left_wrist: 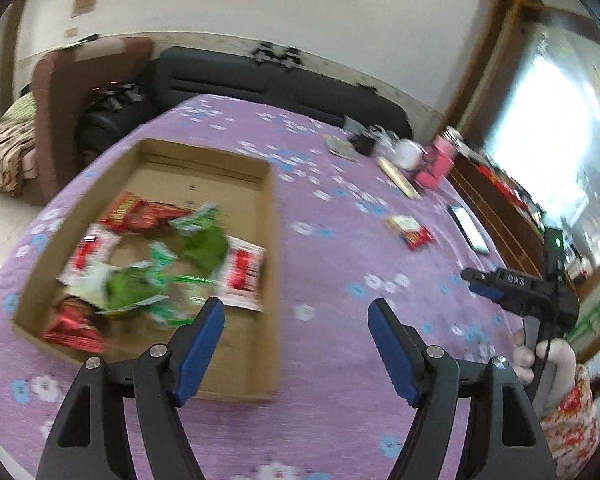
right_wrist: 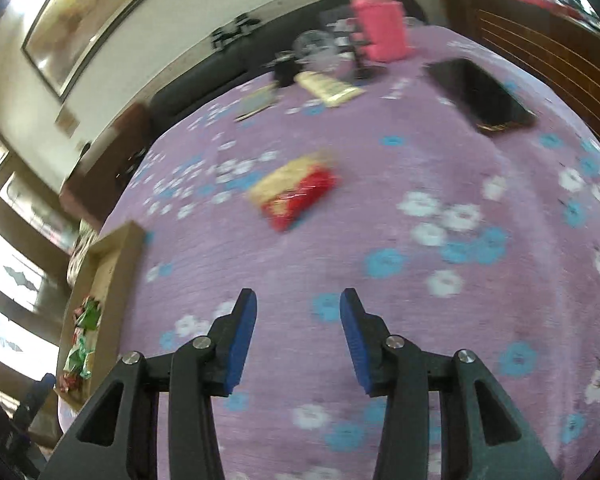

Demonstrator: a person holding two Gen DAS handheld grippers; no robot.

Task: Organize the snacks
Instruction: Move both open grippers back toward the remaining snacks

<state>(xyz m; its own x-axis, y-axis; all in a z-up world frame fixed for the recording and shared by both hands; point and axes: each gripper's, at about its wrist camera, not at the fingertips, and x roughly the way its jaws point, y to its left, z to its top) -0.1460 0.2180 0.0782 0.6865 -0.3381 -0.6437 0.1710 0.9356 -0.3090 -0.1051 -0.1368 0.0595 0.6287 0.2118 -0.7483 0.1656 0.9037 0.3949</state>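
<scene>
Lone snack packet (right_wrist: 294,190), red at one end and pale yellow at the other, flat on the purple flowered surface (right_wrist: 380,320); print blurred beyond reading. Seen from the left wrist view as a small red-and-cream packet (left_wrist: 411,232), well apart from the box and near a dark phone (left_wrist: 470,229). Long axis on a diagonal in the right wrist view, red end toward the lower left and nearer the camera, yellow end toward the upper right and farther off.

Shallow cardboard box (left_wrist: 270,216), open-topped, on the same surface to the left. Inside, a loose heap of snacks: red packets (left_wrist: 140,214) toward the far side, green wrappers (left_wrist: 204,246) in the middle, a white-and-red packet (left_wrist: 242,276) against the right wall, another red packet (left_wrist: 74,326) at the near left corner. Far half of the box floor bare cardboard. Box edge (right_wrist: 116,256) and a sliver of its green and red contents also at the left rim of the right wrist view.

Left gripper (left_wrist: 296,308) spread wide and holding nothing, above the box's near right corner. Right gripper (right_wrist: 298,300) likewise parted and holding nothing, over bare cloth short of the lone packet, pointed roughly toward it.

Pink bottle (right_wrist: 380,24) and a dark phone (right_wrist: 480,96) at the far side of the surface.
</scene>
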